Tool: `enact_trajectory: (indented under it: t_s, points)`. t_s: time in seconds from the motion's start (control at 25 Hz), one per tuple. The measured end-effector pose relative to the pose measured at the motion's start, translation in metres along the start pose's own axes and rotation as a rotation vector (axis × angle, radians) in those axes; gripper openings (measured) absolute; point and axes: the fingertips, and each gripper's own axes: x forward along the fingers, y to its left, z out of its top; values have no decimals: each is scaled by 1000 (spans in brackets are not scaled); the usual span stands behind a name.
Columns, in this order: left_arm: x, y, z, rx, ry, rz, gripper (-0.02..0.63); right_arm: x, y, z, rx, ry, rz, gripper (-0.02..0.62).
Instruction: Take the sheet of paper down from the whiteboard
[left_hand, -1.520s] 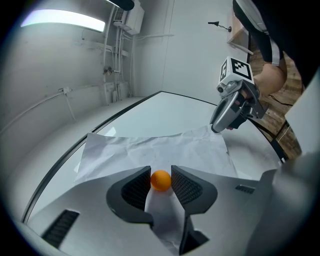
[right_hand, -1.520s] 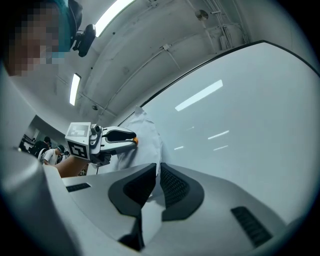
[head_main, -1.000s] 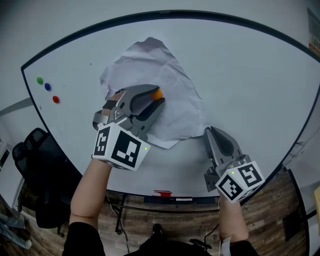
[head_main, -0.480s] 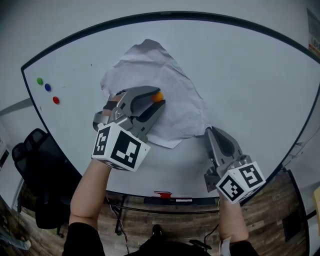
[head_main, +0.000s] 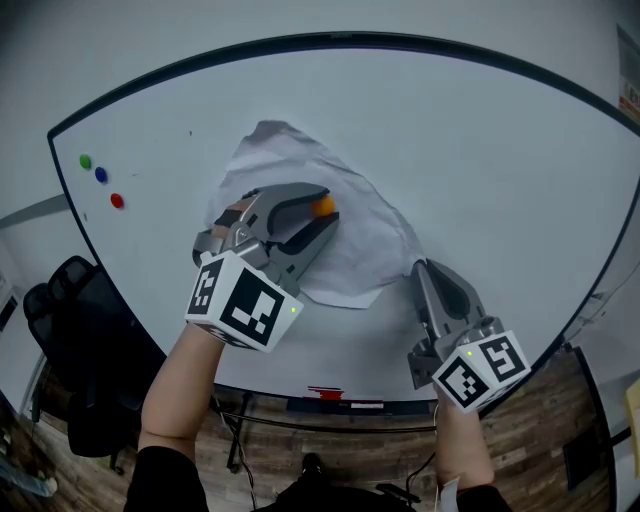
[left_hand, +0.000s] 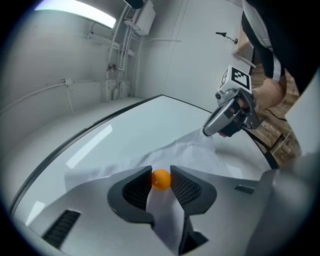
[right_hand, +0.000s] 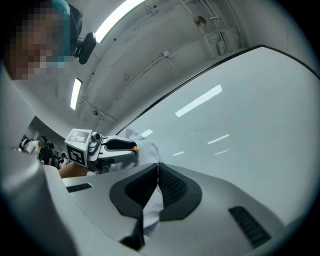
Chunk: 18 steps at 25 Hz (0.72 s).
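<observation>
A crumpled white sheet of paper (head_main: 365, 235) hangs on the whiteboard (head_main: 490, 150). My left gripper (head_main: 325, 211) is shut on a small orange round magnet (head_main: 323, 205) in the sheet's middle; both pads press on the magnet (left_hand: 160, 179), with the paper (left_hand: 200, 152) under it. At the sheet's lower right corner my right gripper (head_main: 417, 265) is shut on the paper's edge. In the right gripper view a strip of paper (right_hand: 149, 212) runs down between the closed jaws (right_hand: 158, 168). Each gripper shows in the other's view, the right gripper (left_hand: 227, 117) and the left gripper (right_hand: 120, 146).
Green (head_main: 85, 161), blue (head_main: 101, 174) and red (head_main: 117, 200) magnets stick to the board's left part. A red object (head_main: 325, 391) lies on the ledge under the board. A black chair (head_main: 70, 300) stands at the lower left, over a wooden floor.
The sheet's top edge has sunk lower on the board and the paper has bunched. The left gripper with the magnet has shifted slightly down and right. The right gripper has stayed put.
</observation>
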Motion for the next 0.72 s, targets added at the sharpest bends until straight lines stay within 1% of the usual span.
enact_trajectory:
  t_s: [0.32, 0.6, 0.72]
  points:
    - [-8, 6, 20, 31, -22, 21, 129, -2, 1, -3, -1, 9, 6, 20]
    - [-2, 15, 16, 81, 9, 50, 129, -3, 1, -3, 1, 11, 12, 20]
    - [2, 15, 14, 78, 14, 56, 129, -4, -1, -4, 4, 14, 16, 20]
